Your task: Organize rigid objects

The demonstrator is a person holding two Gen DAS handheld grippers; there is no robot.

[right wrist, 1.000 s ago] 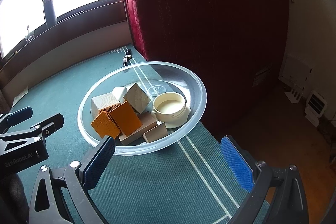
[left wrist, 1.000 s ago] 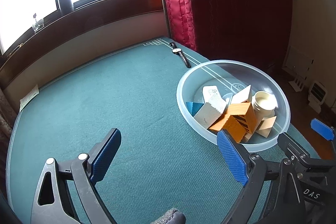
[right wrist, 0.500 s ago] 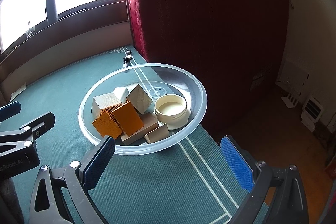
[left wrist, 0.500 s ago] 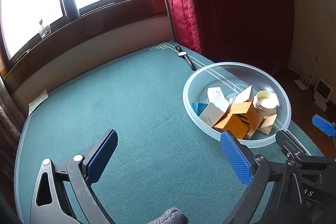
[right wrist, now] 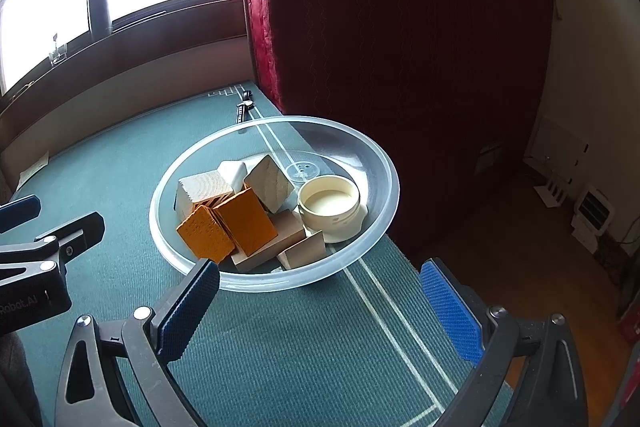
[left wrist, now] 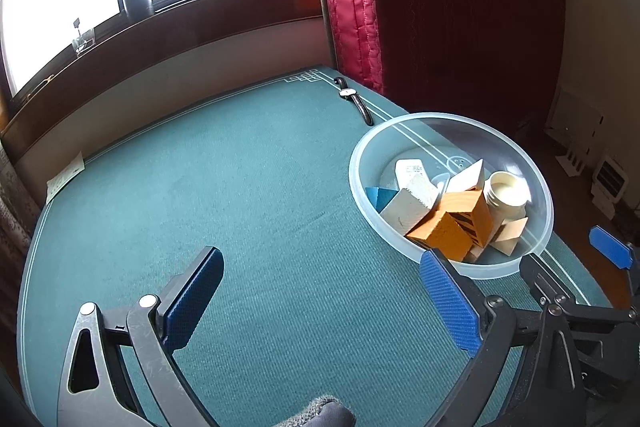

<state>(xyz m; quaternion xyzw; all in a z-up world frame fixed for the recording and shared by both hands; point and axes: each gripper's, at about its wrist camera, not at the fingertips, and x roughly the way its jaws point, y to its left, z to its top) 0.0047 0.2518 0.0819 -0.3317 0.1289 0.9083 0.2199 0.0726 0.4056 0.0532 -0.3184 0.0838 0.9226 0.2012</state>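
A clear plastic bowl (left wrist: 362,151) (right wrist: 386,163) stands on the green felt table (left wrist: 240,187) near its right edge. In it lie two orange blocks (left wrist: 444,235) (right wrist: 244,221), several pale wooden blocks (left wrist: 412,203) (right wrist: 202,187), a cream round jar (left wrist: 506,189) (right wrist: 330,201) and a blue piece (left wrist: 380,195). My left gripper (left wrist: 320,267) is open over bare felt, left of the bowl. My right gripper (right wrist: 320,275) is open just short of the bowl's near rim, with nothing between its fingers.
A black wristwatch (left wrist: 356,103) (right wrist: 242,109) lies beyond the bowl by the table's far corner. A red curtain (left wrist: 352,7) hangs behind. A paper slip (left wrist: 66,177) sits at the left edge. The table drops off to the floor (right wrist: 540,247) right of the bowl.
The left wrist view has shifted slightly. The bowl and its contents lie as before, and both grippers stay open and empty.
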